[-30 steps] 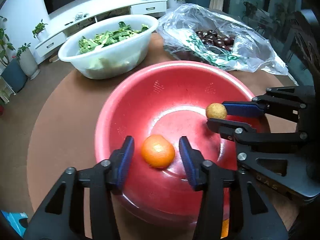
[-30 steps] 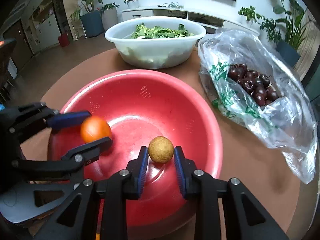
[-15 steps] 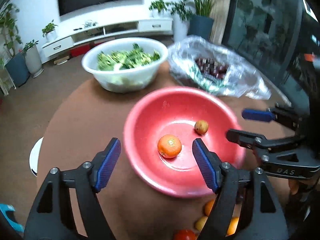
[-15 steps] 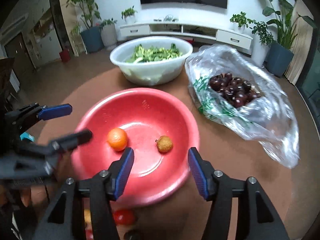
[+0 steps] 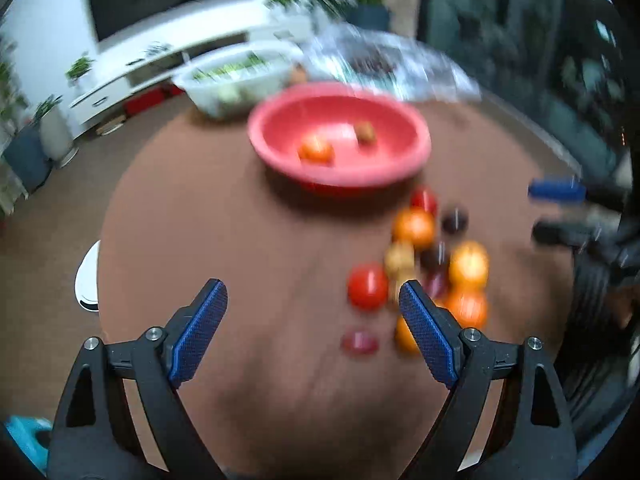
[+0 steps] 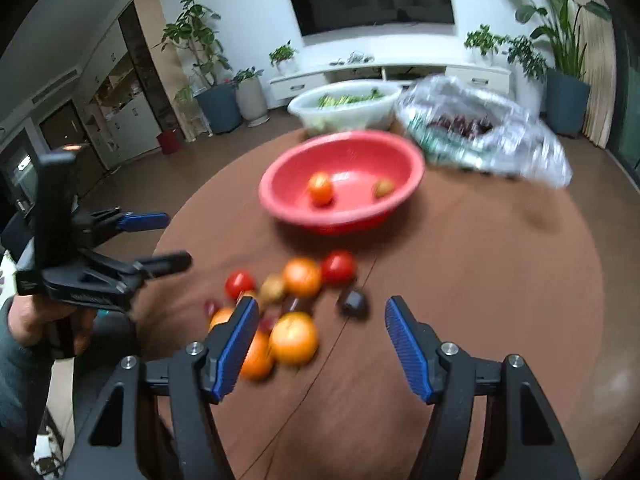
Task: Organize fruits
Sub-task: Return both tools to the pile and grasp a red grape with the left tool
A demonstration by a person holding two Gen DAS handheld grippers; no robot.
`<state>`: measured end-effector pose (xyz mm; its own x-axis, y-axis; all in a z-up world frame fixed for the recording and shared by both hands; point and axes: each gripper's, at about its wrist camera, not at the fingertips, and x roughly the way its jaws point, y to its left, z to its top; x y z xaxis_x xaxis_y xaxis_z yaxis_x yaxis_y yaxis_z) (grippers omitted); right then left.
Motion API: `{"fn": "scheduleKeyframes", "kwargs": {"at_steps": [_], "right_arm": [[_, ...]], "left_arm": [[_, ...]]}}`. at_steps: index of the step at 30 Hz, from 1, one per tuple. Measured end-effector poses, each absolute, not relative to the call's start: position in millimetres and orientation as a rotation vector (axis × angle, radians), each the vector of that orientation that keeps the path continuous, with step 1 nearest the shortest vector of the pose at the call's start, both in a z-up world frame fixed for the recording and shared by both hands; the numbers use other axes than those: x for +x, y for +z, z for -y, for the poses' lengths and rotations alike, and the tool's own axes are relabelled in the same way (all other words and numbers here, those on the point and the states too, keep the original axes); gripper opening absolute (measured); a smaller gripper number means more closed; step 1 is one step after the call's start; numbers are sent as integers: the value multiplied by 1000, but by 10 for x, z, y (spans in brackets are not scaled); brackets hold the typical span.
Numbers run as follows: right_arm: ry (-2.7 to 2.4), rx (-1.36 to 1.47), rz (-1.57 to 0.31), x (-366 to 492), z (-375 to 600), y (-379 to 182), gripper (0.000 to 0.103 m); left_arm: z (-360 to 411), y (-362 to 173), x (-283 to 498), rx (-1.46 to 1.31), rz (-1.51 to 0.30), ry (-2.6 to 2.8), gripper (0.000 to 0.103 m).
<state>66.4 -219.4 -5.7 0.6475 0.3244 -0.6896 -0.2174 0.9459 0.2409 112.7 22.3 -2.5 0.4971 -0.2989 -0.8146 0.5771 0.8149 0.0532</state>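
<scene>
A red bowl sits mid-table and holds an orange and a small tan fruit. A pile of loose fruit lies in front of it: oranges, red tomatoes, dark plums. My left gripper is open and empty, pulled back over the table left of the pile; it also shows in the right wrist view. My right gripper is open and empty above the pile; it also shows in the left wrist view.
A white bowl of greens and a plastic bag of dark cherries stand behind the red bowl. The round brown table ends near its left edge by a white stool.
Both grippers let go of their fruit into the red bowl, opened wide and pulled back and up. The loose fruit pile has come into view.
</scene>
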Motion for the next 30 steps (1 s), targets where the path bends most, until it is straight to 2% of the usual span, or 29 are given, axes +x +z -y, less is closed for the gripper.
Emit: {"fn": "scheduleKeyframes", "kwargs": {"at_steps": [7,9,11,13,21,24,26,30], "right_arm": [[342,148,-863,475,2044,-304,64],[350,143,-864,450,2004,-320,63],[358,138,-864,427,1978,-319,60],[364,136,-863,419,1956,-310,59],[362,154,-873,448,1960,-343,58],[365,153,-876,461,1961,-355,56],[363,154,-877,463,1969,-357,55],[358,165,-877,467,2006,-357,53]], "left_arm": [[-172,-294,1002,544,-947,-646,85],[-113,-323,1009,605,-938,-679,77],[-65,-399,1049,644,-959,-710,61],[-20,-470,1103,669,-985,-747,52],[58,-560,1088,699,-1005,-837,52],[118,-588,1040,726,-1005,-864,45],[148,-595,1008,740,-1000,-883,36],[138,-583,982,730,-1009,-904,28]]}}
